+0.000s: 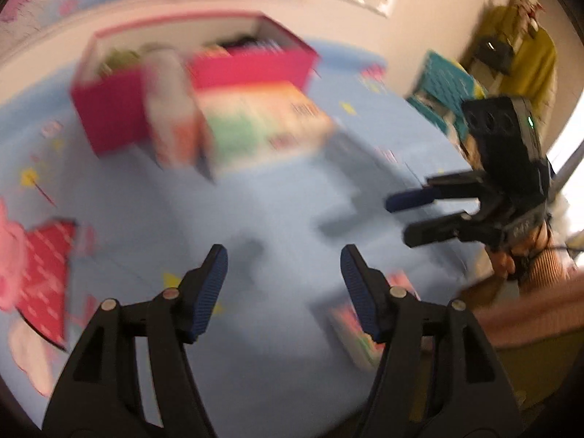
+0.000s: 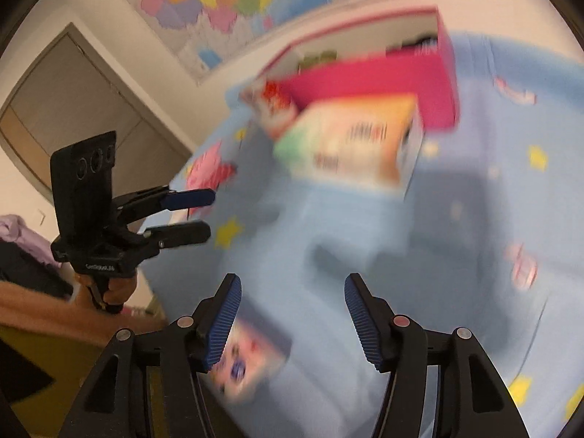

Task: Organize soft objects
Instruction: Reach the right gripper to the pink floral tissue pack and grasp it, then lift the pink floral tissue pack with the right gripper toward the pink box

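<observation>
1. The left gripper [image 1: 284, 284] has its jaws partly apart with nothing between them, only the blue sheet [image 1: 255, 219] below. The right gripper [image 2: 292, 314] is the same: about half open, holding nothing.
2. Nearest, a small colourful packet [image 2: 241, 357] lies on the sheet just under the right gripper's left finger; it is too blurred to tell what it is.
3. Further ahead of both grippers, well apart from the jaws, lies a pale printed package [image 1: 262, 124], touching the pink box [image 1: 204, 84] behind it.
4. Risk, as I judge it: both views are smeared, so a grab made now could miss the package or pinch the sheet instead.
5. The two grippers sit near each other and could collide if both reach for the same thing.
</observation>
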`<state>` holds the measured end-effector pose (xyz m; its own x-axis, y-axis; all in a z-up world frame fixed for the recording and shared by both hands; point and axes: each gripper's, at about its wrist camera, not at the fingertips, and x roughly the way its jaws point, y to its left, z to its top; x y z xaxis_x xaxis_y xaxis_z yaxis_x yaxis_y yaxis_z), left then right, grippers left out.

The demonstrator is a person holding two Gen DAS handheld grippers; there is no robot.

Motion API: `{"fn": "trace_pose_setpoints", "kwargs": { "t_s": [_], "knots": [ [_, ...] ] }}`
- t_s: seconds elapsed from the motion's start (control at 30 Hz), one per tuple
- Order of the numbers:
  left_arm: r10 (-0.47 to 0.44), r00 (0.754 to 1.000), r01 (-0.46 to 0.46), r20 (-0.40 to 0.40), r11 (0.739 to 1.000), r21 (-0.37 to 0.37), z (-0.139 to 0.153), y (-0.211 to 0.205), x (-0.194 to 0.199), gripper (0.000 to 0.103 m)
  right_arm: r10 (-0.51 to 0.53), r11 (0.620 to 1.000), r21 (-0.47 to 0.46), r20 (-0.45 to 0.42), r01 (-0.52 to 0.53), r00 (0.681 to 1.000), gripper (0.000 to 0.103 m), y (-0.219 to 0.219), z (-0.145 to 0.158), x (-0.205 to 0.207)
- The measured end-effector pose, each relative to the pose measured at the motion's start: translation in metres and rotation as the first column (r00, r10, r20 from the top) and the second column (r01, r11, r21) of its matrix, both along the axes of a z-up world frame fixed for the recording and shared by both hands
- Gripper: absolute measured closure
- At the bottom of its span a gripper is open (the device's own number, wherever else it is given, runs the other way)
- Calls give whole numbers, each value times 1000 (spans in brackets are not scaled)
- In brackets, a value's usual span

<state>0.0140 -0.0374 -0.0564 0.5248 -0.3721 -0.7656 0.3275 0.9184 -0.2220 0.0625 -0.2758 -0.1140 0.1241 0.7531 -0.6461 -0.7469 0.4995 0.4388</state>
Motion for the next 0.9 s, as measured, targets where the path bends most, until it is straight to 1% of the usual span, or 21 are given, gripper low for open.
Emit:
{"fn": "trace_pose_setpoints", "kwargs": {
  "t_s": [0.03,0.1,0.2,0.27,0.3,0.33,0.43,0.47,0.5,0.53,0.57,0.63,0.67,0.7,0.73,0.77,0.9],
  "knots": [
    [-17,1000,17,-5,1000,9,-3,-5,-5,37,11,1000,-6,-11,-11,1000,43,0,-4,-4],
    [-51,998,50,-36,999,-14,-8,-11,-12,37,37,999,-5,-38,-37,999,43,0,-11,-15],
    [-95,993,93,-70,995,-32,-15,-20,-23,37,64,998,-5,-43,-64,997,43,1,-15,-28],
    [-116,989,113,-88,993,-37,-19,-24,-27,41,78,997,8,-47,-78,996,43,0,-17,-37],
    [-133,985,126,-109,990,-63,-22,-25,-29,45,79,997,10,-50,-79,996,43,-1,-19,-41],
    [-139,983,131,-122,989,-72,-24,-27,-30,49,79,997,10,-55,-79,995,43,-1,-21,-43],
    [-154,978,143,-142,986,-87,-28,-30,-34,51,68,998,0,-63,-68,996,43,-2,-26,-45],
    [-164,976,151,-143,983,-100,-28,-30,-34,53,65,998,3,-69,-65,995,46,-2,-28,-45],
    [-176,974,160,-143,981,-113,-28,-31,-36,59,64,998,5,-72,-64,995,52,-3,-28,-46],
    [-180,973,164,-142,979,-117,-28,-33,-38,60,64,998,7,-76,-63,995,56,-4,-30,-46],
    [-182,973,166,-143,979,-121,-28,-34,-38,60,67,998,9,-84,-67,994,62,-2,-31,-46],
    [-175,974,158,-144,980,-122,-28,-34,-38,60,56,998,-3,-72,-56,996,63,3,-31,-44],
    [-168,975,151,-143,981,-124,-27,-33,-37,60,50,999,12,-79,-49,996,64,3,-31,-42],
    [-161,977,143,-143,981,-129,-27,-32,-35,61,42,999,16,-81,-41,996,66,2,-31,-40],
    [-154,977,135,-145,982,-134,-28,-33,-31,64,34,999,16,-77,-33,996,67,1,-31,-40],
    [-148,978,128,-146,983,-135,-28,-33,-29,64,24,1000,18,-68,-23,997,68,0,-29,-38],
    [-119,986,105,-118,987,-121,-24,-30,-19,64,-6,999,40,-40,8,999,68,6,-23,-29]
  ]
}}
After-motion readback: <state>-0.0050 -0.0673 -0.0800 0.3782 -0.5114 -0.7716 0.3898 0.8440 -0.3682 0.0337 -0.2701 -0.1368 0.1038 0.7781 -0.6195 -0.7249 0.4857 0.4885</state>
